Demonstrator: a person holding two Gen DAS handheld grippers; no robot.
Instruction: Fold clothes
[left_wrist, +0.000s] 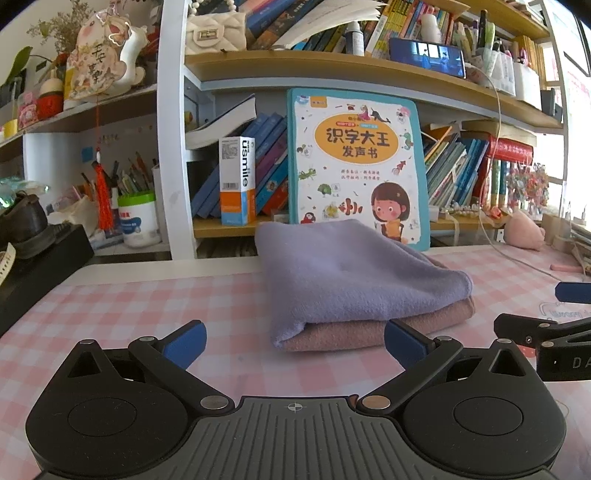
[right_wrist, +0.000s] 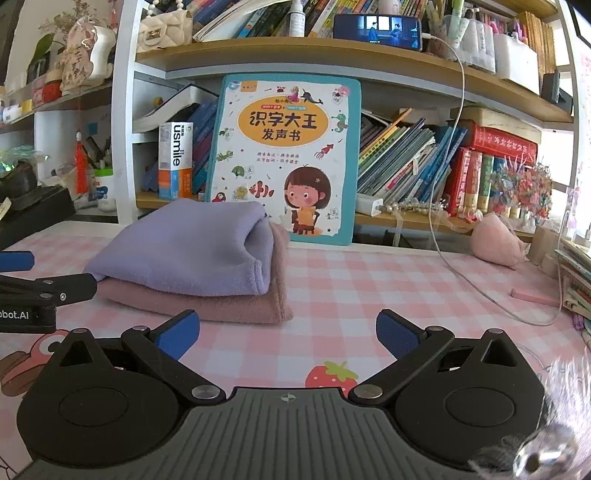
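Note:
A folded lilac cloth (left_wrist: 351, 273) lies on top of a folded pink cloth (left_wrist: 369, 328) on the pink checked table cover (left_wrist: 147, 306). The stack also shows in the right wrist view, lilac (right_wrist: 184, 247) over pink (right_wrist: 207, 302). My left gripper (left_wrist: 295, 343) is open and empty, just in front of the stack's near edge. My right gripper (right_wrist: 288, 332) is open and empty, in front of the stack and to its right. The right gripper's fingers (left_wrist: 532, 332) show at the right edge of the left wrist view; the left gripper's fingers (right_wrist: 48, 288) show at the left of the right wrist view.
A children's book (left_wrist: 354, 162) leans upright against the bookshelf (left_wrist: 332, 74) right behind the stack. A black box with a shoe (left_wrist: 26, 258) stands at the table's left. A white cable (right_wrist: 480, 295), a pink plush (right_wrist: 495, 240) and a pink stick (right_wrist: 532, 295) lie at the right.

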